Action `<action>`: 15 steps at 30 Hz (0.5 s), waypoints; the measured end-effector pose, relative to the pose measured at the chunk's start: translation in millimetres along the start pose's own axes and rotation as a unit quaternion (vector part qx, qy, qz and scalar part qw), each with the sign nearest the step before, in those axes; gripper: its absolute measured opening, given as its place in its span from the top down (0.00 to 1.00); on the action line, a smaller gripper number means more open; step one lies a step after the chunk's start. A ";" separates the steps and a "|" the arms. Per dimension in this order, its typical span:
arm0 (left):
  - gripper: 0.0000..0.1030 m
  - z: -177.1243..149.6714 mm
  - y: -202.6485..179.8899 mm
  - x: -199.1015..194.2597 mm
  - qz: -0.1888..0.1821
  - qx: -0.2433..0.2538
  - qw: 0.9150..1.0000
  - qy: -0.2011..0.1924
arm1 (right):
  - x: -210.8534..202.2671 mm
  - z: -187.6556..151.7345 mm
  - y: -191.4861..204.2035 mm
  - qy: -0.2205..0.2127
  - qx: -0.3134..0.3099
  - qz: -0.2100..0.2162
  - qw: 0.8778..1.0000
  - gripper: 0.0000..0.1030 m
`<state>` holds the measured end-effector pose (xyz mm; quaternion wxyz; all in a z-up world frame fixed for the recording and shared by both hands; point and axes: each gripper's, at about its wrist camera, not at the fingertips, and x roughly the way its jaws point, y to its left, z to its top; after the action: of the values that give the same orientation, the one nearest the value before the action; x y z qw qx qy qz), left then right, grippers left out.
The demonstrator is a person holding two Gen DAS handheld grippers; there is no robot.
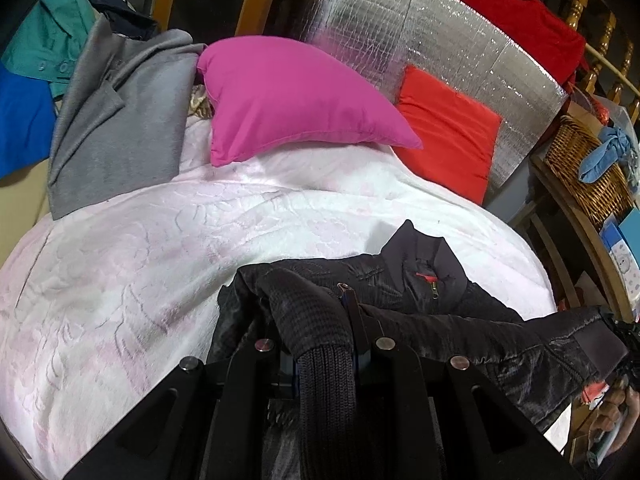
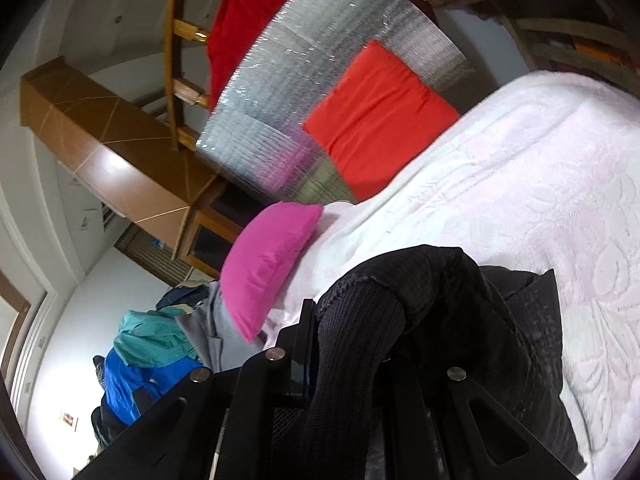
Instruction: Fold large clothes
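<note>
The black jacket (image 1: 420,292) is lying at the near edge of the white blanket (image 1: 160,248) (collar toward the pillows). I'm pinching one ribbed cuff (image 1: 320,344) in my left gripper (image 1: 320,320) and the other cuff (image 2: 352,320) in my right gripper (image 2: 348,332). The pink pillow (image 1: 292,96) and orange cushion (image 1: 444,132) are sitting beyond, a grey coat (image 1: 116,120) lying left.

Bare bedspread (image 1: 160,260); pink pillow (image 1: 288,96) perhaps obstructing

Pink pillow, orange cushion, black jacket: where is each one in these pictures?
Pink pillow (image 1: 288,96): left wrist view, middle of its face.
Orange cushion (image 2: 380,120): right wrist view, centre of its front.
Black jacket (image 1: 424,264): left wrist view, on the collar by the zip.
</note>
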<state>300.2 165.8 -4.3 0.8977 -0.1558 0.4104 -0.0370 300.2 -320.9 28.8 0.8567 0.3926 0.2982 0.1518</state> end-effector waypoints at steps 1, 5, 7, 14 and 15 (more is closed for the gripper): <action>0.82 2.7 0.0 6.4 0.000 0.000 1.000 0.006 | 4.8 2.2 -3.2 0.002 0.003 -0.003 1.000 0.89; 0.82 8.6 4.3 27.0 0.007 -0.008 1.000 0.025 | 30.5 11.1 -18.7 0.015 0.010 -0.019 1.000 0.89; 0.82 9.5 5.8 40.0 0.015 -0.009 0.999 0.037 | 42.9 14.0 -26.1 0.023 0.013 -0.028 0.999 0.89; 0.82 7.7 8.1 74.9 0.035 -0.009 0.997 0.063 | 75.7 16.4 -55.1 0.046 0.024 -0.060 0.997 0.89; 0.82 7.3 8.7 78.1 0.037 -0.010 0.997 0.065 | 78.8 16.4 -59.2 0.049 0.026 -0.064 0.996 0.89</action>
<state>356.7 160.7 -59.2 0.8682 -0.1471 0.4739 -0.0097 373.2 -329.7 -38.8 0.8384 0.3869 0.3683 0.1084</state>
